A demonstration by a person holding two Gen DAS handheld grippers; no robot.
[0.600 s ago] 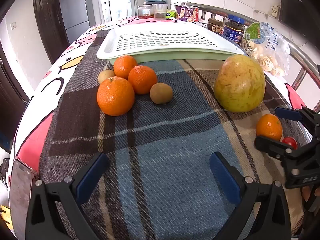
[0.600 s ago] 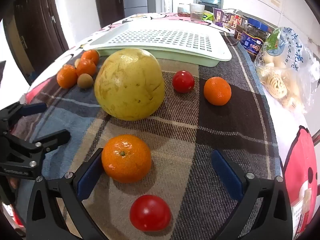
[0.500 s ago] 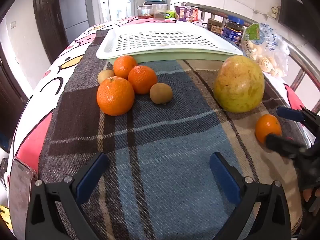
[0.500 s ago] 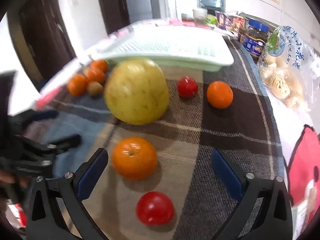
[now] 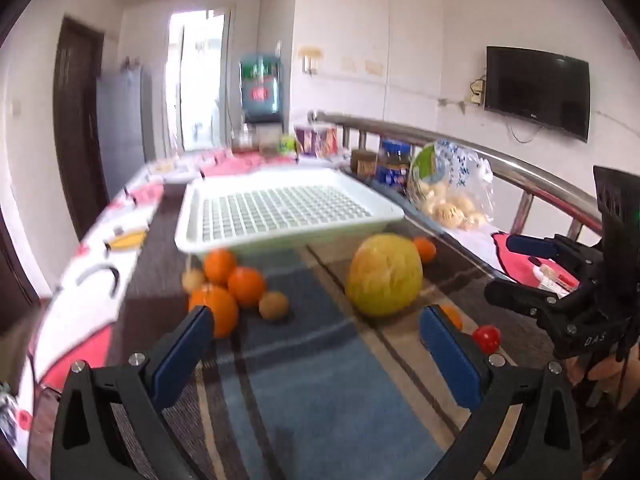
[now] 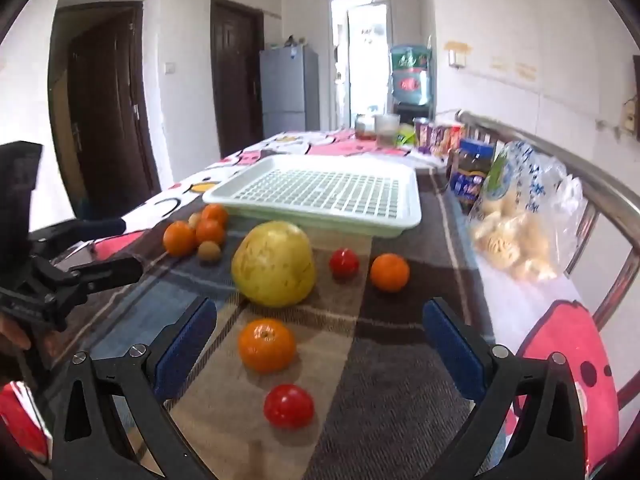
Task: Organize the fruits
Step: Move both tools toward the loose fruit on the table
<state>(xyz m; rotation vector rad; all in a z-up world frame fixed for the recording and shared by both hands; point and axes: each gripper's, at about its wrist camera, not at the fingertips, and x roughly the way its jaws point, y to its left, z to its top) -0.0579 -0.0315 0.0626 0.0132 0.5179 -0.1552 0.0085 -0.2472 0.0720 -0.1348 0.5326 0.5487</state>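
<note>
Both grippers stood wide apart and empty above the near end of the desk [image 6: 400,380], which was spread with a plaid blanket in blue, brown and grey. The left gripper [image 5: 316,344] hung over the blue stripe; the right gripper [image 6: 320,340] hung over the brown and tan squares, with fruit lying on the blanket below the gap between its blue pads.

Counted in the right wrist view, the fruit came to ten pieces. One large yellow-green pomelo [image 6: 274,264] sat near the middle. Five oranges: three in a cluster [image 6: 196,230] at far left, one [image 6: 390,272] right of the pomelo, and one [image 6: 267,345] nearest, in front of it. Two red tomatoes: one [image 6: 344,263] between the pomelo and the right orange, the other [image 6: 289,405] closest of all. Two small brown kiwi-like fruits, one [image 6: 209,251] just beside the cluster and one [image 6: 195,219] tucked behind it.

One pale green slotted plastic tray [image 6: 328,192] lay beyond all the fruit with nothing in it. Along the right edge stood one clear bag of pale pastries [image 6: 516,228] and several jars [image 6: 472,176], too blurred to count.
</note>
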